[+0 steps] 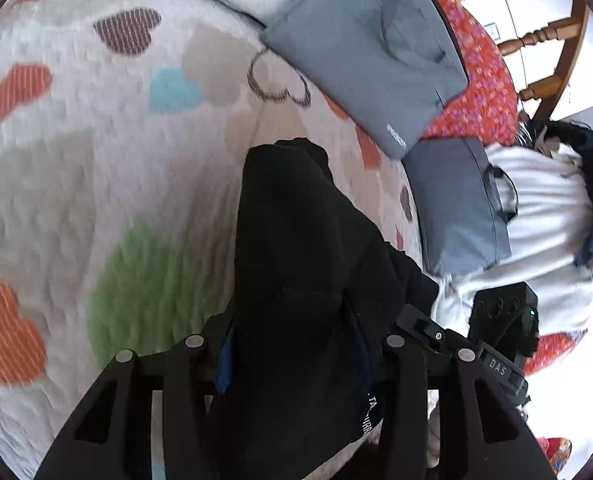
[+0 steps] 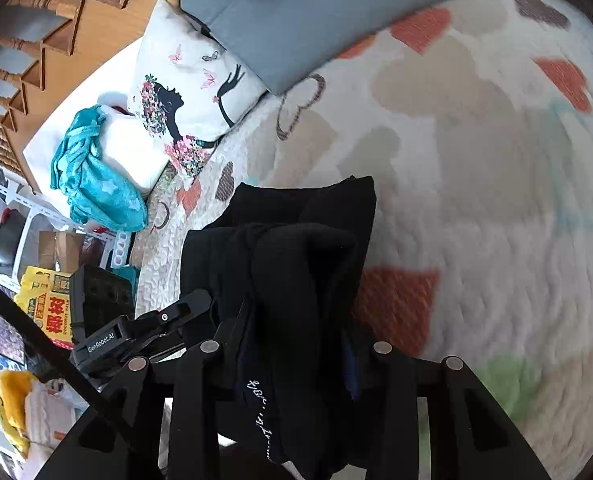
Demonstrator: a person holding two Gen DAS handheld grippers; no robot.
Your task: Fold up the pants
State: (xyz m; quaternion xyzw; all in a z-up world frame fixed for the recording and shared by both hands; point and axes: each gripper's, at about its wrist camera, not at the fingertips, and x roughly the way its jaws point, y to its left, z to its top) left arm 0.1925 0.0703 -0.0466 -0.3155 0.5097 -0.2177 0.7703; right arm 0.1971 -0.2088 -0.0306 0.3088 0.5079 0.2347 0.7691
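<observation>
The black pants [image 1: 296,248] hang bunched between both grippers above a white quilt with coloured hearts [image 1: 96,152]. My left gripper [image 1: 292,344] is shut on the black fabric, which drapes forward over its fingers. In the right wrist view my right gripper [image 2: 296,344] is shut on the pants [image 2: 296,260] too, with white lettering on the cloth near the fingers. The other gripper shows at the edge of each view, at the right in the left wrist view [image 1: 496,344] and at the left in the right wrist view [image 2: 136,332].
Two grey cushions [image 1: 372,48] [image 1: 456,204] lie at the quilt's edge, with a printed white pillow [image 2: 188,96] and a teal cloth [image 2: 96,176] beside them. A wooden chair [image 1: 544,32] and cluttered shelves [image 2: 16,220] stand off the bed. A person in white [image 1: 544,216] is at right.
</observation>
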